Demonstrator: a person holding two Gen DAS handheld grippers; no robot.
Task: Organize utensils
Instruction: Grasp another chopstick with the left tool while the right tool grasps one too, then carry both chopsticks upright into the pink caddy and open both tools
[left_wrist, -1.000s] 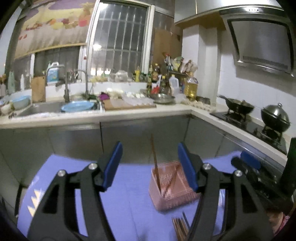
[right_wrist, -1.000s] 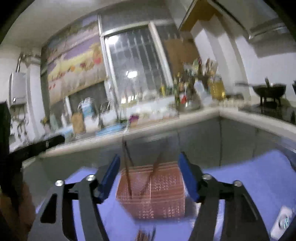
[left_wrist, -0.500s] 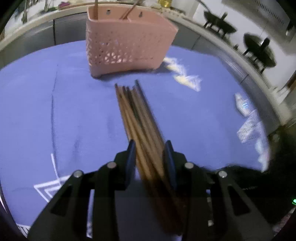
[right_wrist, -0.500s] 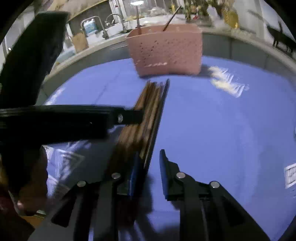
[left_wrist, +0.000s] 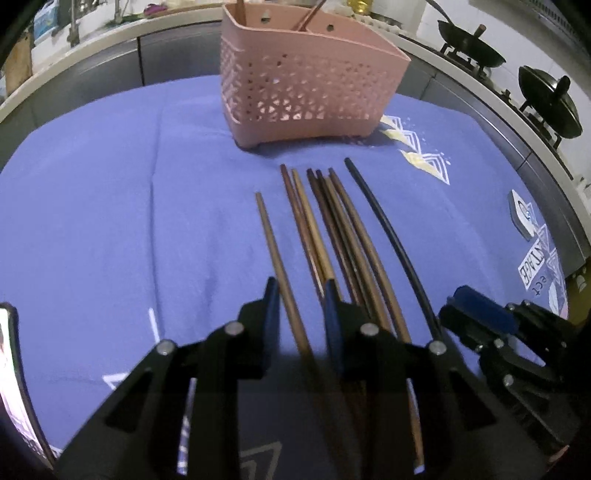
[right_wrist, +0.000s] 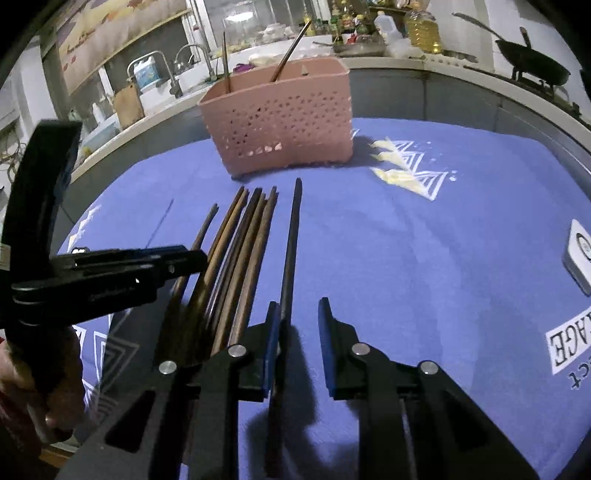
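Since one second ago both tools came down from facing the kitchen to the chopsticks on the blue cloth, and their jaws narrowed.

Left wrist view: the left tool (left_wrist: 301, 295) has its jaws closing, with one brown chopstick (left_wrist: 275, 254) between them; the pads do not yet press it. The other brown chopsticks (left_wrist: 332, 229) lie just right of it, and the black chopstick (left_wrist: 384, 225) is farthest right. The pink basket (left_wrist: 306, 85) stands far on the cloth (left_wrist: 92, 206) with two chopsticks inside.

Right wrist view: the right tool (right_wrist: 297, 325) is half open around the black chopstick (right_wrist: 291, 243), which touches its left pad only. The left tool (right_wrist: 195, 260) enters from the left, over the brown chopsticks (right_wrist: 240, 243). The basket (right_wrist: 284, 118) stands far behind them.
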